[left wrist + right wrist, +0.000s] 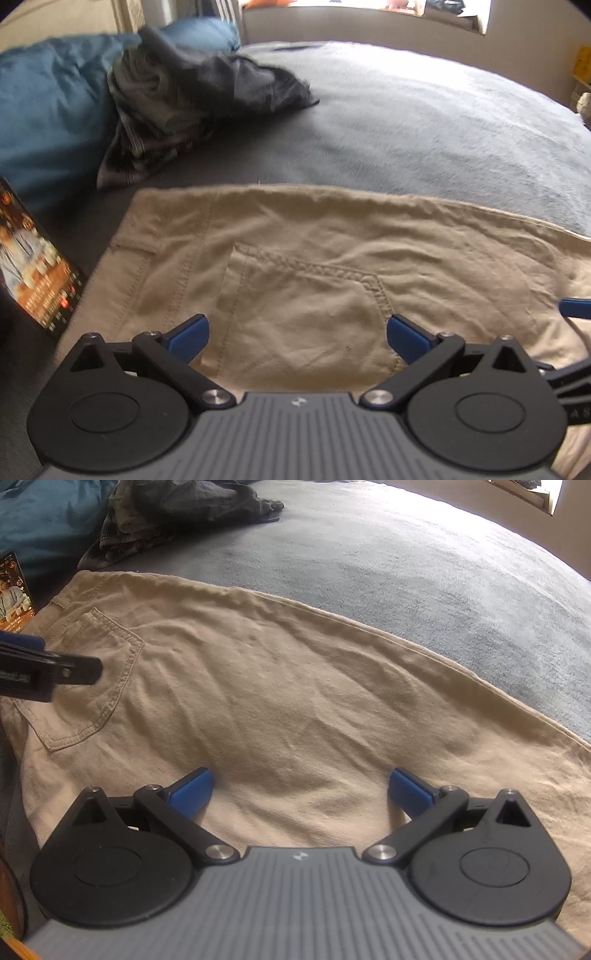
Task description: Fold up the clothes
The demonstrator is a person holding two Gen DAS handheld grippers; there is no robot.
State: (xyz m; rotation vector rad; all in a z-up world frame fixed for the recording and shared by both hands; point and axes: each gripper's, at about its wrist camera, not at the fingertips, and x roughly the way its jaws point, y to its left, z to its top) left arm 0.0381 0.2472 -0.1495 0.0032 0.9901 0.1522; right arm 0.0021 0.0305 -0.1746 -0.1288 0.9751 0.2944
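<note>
Beige trousers (295, 258) lie flat on a grey bed, back pocket (306, 306) facing up. My left gripper (297, 336) hovers open just above the pocket, nothing between its blue fingers (190, 336). In the right wrist view the same trousers (295, 686) stretch off to the right, with the pocket (92, 679) at the left. My right gripper (299, 794) is open over the middle of the cloth, empty. The left gripper's finger (55, 672) shows at the left edge over the pocket. A tip of the right gripper (576, 308) peeks in at the right edge of the left wrist view.
A pile of dark and plaid clothes (177, 110) sits at the back left against a blue pillow (48, 103). A printed box or book (33, 258) lies left of the trousers. The grey blanket (424, 129) spreads beyond, toward a bright window.
</note>
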